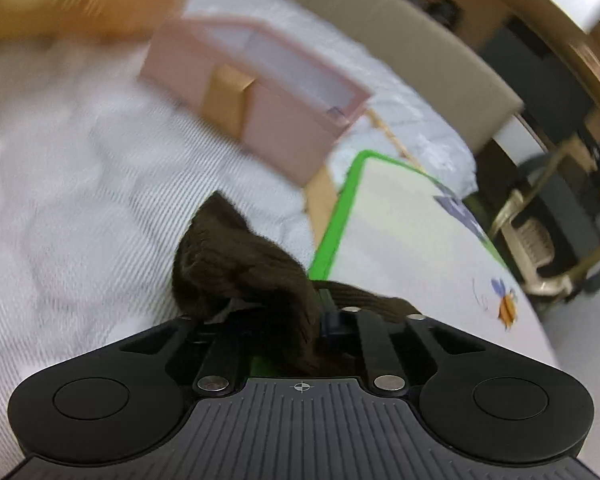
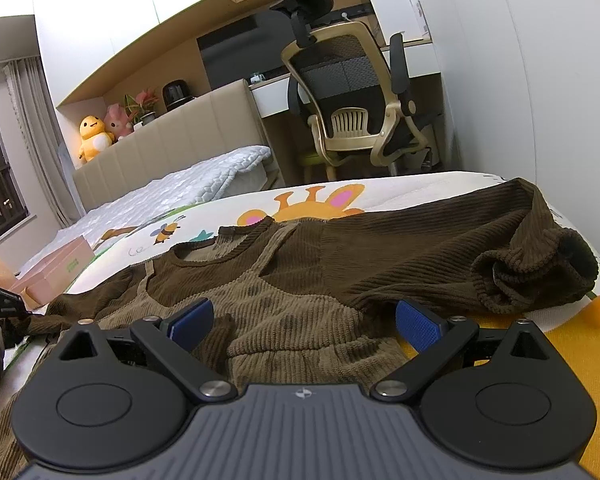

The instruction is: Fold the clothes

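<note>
A brown ribbed knit sweater (image 2: 300, 272) lies spread on a cartoon-print mat (image 2: 380, 196), neck toward the far left, one sleeve bunched at the right (image 2: 540, 272). My right gripper (image 2: 304, 320) is open, its blue pads (image 2: 416, 326) just above the sweater's lighter brown front panel. My left gripper (image 1: 300, 316) is shut on a dark brown sleeve cuff (image 1: 240, 264), which bunches up over the fingers and hides them. The left gripper also shows at the left edge of the right wrist view (image 2: 0, 308).
A pink box (image 1: 256, 96) sits on the white quilted bed (image 1: 80, 184) beyond the left gripper; it also shows in the right wrist view (image 2: 56, 268). The mat's green border (image 1: 336, 220) runs beside it. An office chair (image 2: 352, 92) and desk stand behind the mat.
</note>
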`<state>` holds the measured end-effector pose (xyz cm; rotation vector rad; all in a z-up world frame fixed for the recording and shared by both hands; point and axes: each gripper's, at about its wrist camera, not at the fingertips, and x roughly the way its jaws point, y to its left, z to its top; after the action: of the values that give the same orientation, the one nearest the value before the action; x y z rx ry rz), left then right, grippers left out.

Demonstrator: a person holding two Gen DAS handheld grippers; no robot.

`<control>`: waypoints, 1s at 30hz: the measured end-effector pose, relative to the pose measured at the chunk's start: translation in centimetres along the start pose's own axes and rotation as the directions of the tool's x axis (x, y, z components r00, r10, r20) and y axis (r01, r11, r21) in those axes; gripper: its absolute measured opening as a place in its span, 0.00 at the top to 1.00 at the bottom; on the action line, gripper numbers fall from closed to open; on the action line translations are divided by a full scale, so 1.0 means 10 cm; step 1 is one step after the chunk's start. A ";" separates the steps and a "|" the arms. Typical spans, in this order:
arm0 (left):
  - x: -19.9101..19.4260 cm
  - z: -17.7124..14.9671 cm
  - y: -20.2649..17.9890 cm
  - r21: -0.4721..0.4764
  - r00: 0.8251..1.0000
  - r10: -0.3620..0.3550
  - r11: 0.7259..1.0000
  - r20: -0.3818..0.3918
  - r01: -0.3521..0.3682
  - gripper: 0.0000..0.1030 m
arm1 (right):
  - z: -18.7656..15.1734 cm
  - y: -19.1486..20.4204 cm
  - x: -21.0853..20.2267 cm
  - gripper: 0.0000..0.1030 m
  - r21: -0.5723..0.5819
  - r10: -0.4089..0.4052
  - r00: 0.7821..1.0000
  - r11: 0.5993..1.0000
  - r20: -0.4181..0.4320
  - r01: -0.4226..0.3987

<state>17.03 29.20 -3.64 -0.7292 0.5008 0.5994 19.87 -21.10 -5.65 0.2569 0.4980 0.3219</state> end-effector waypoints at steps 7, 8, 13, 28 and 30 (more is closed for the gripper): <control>-0.65 -0.11 -0.97 0.343 0.960 -0.248 0.920 0.128 0.192 0.90 | -0.01 -0.01 -0.02 0.05 0.000 0.007 1.000 1.000 0.005 -0.007; -0.72 -0.16 -1.13 0.375 0.947 -0.303 0.895 0.112 0.242 0.90 | -0.01 -0.01 -0.02 0.05 -0.001 0.007 1.000 1.000 0.006 -0.007; -0.83 -0.57 -1.76 0.473 0.851 -0.515 0.729 -0.099 0.496 0.55 | -0.01 -0.01 -0.01 0.05 -0.001 0.004 1.000 1.000 0.005 -0.004; -0.75 -0.65 -1.30 0.496 0.875 -0.416 0.722 -0.248 0.483 0.09 | 0.53 0.68 0.43 0.18 -0.009 0.207 0.962 0.977 -0.176 -0.212; -0.75 -0.57 -1.17 0.484 0.880 -0.410 0.736 -0.239 0.474 0.08 | 0.50 0.85 0.68 0.28 -0.023 0.207 0.951 0.976 -0.228 -0.218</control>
<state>18.07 15.59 2.64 -0.3251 0.5454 -0.0502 26.00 -11.60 -1.64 0.2294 0.6869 0.5769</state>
